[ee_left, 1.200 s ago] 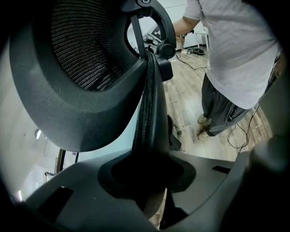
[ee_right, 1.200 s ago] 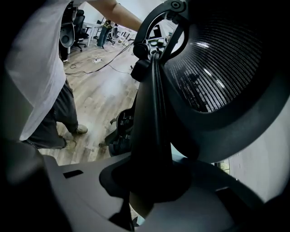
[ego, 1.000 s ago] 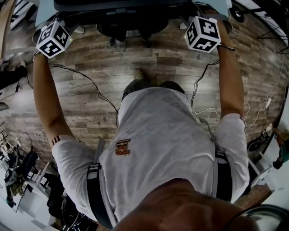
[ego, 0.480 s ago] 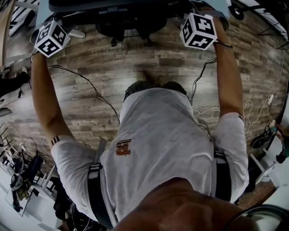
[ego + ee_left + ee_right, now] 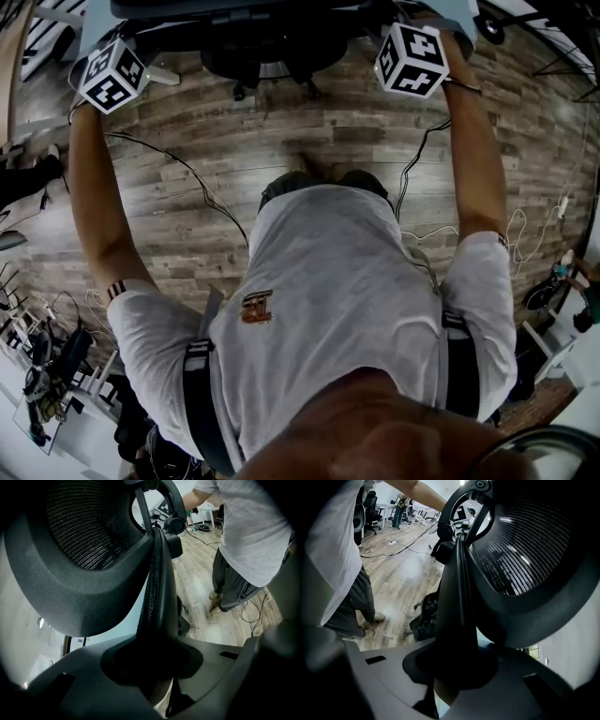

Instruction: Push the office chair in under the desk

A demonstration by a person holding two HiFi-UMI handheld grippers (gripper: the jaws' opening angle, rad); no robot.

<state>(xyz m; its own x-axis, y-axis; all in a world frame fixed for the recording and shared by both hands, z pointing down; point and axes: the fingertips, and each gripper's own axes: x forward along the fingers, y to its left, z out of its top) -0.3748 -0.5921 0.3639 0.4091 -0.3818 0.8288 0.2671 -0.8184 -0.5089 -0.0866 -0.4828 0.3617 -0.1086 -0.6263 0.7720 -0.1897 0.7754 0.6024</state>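
The black office chair (image 5: 267, 42) stands at the top of the head view, its back toward me and its castor base (image 5: 272, 70) by the pale desk (image 5: 455, 13). My arms reach out to both sides of the chair back. The left gripper (image 5: 157, 667), under its marker cube (image 5: 111, 75), is shut on the left rim of the mesh backrest (image 5: 89, 531). On the other side the right gripper (image 5: 454, 667), under its cube (image 5: 412, 59), is shut on the right rim of the backrest (image 5: 525, 550). In the head view the cubes hide the jaws.
Black and white cables (image 5: 187, 178) trail over the wood plank floor (image 5: 234, 141) on both sides of my feet. Equipment and chargers (image 5: 42, 375) crowd the lower left; more gear (image 5: 553, 281) lies at the right edge. Other chairs and desks (image 5: 370, 508) stand far behind me.
Both grippers and the chair have slid a little away from me, toward the desk. My foot has stepped forward behind them. Both grips look the same.
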